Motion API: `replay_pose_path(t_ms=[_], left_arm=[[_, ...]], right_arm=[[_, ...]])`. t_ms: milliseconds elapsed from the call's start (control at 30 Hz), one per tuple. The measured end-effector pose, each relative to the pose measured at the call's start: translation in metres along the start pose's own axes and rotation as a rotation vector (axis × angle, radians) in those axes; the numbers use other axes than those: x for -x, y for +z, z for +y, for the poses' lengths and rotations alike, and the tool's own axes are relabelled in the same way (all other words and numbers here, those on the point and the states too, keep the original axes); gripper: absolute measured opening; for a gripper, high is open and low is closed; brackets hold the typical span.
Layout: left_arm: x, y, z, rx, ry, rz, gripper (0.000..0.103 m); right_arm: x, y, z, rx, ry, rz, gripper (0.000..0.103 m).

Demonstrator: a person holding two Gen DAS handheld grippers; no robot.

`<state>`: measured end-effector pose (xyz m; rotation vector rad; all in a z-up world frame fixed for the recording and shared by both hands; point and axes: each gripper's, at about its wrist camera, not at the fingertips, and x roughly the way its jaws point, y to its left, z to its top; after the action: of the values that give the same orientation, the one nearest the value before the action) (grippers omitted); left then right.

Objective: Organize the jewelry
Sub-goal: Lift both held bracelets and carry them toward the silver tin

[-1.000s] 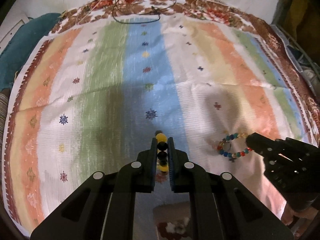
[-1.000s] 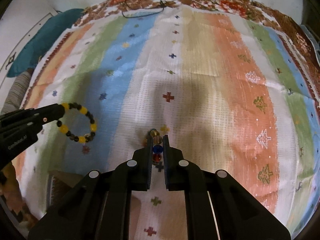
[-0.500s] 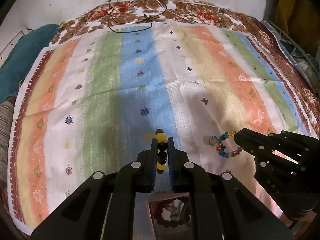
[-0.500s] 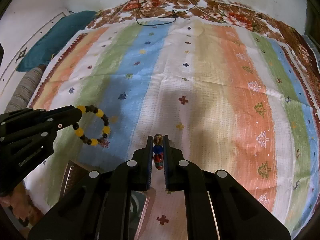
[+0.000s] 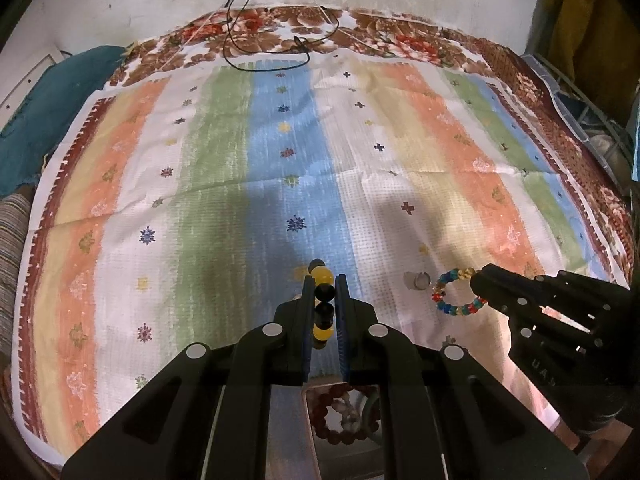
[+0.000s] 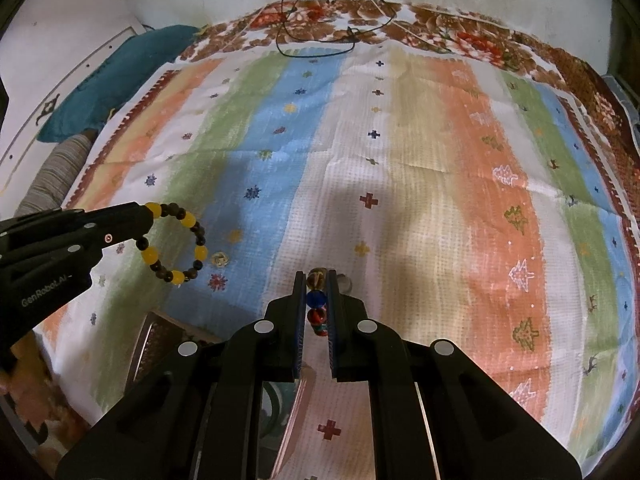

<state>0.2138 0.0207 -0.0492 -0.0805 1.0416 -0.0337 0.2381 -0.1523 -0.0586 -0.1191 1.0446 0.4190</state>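
The left gripper [image 5: 324, 300] and the right gripper [image 6: 317, 304] are both raised above the surface, side by side and well apart, each pointing forward with its 2 black fingers closed to a narrow gap on a beaded bracelet held edge-on between them.

A striped cloth [image 5: 224, 152] with small stitched motifs is lying spread over a floral sheet [image 5: 384, 36]. A black cord [image 5: 264, 54] is trailing across the far edge. A teal cushion [image 6: 120, 76] is resting at the left.
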Motion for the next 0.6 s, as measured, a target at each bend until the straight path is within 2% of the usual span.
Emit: replay_pose_path(t_ms=[600], left_arm=[[0.041, -0.016, -0.022, -0.032, -0.044, -0.065, 0.009]], right_arm=[[0.051, -0.008, 0.022, 0.044, 0.029, -0.113, 0.01]])
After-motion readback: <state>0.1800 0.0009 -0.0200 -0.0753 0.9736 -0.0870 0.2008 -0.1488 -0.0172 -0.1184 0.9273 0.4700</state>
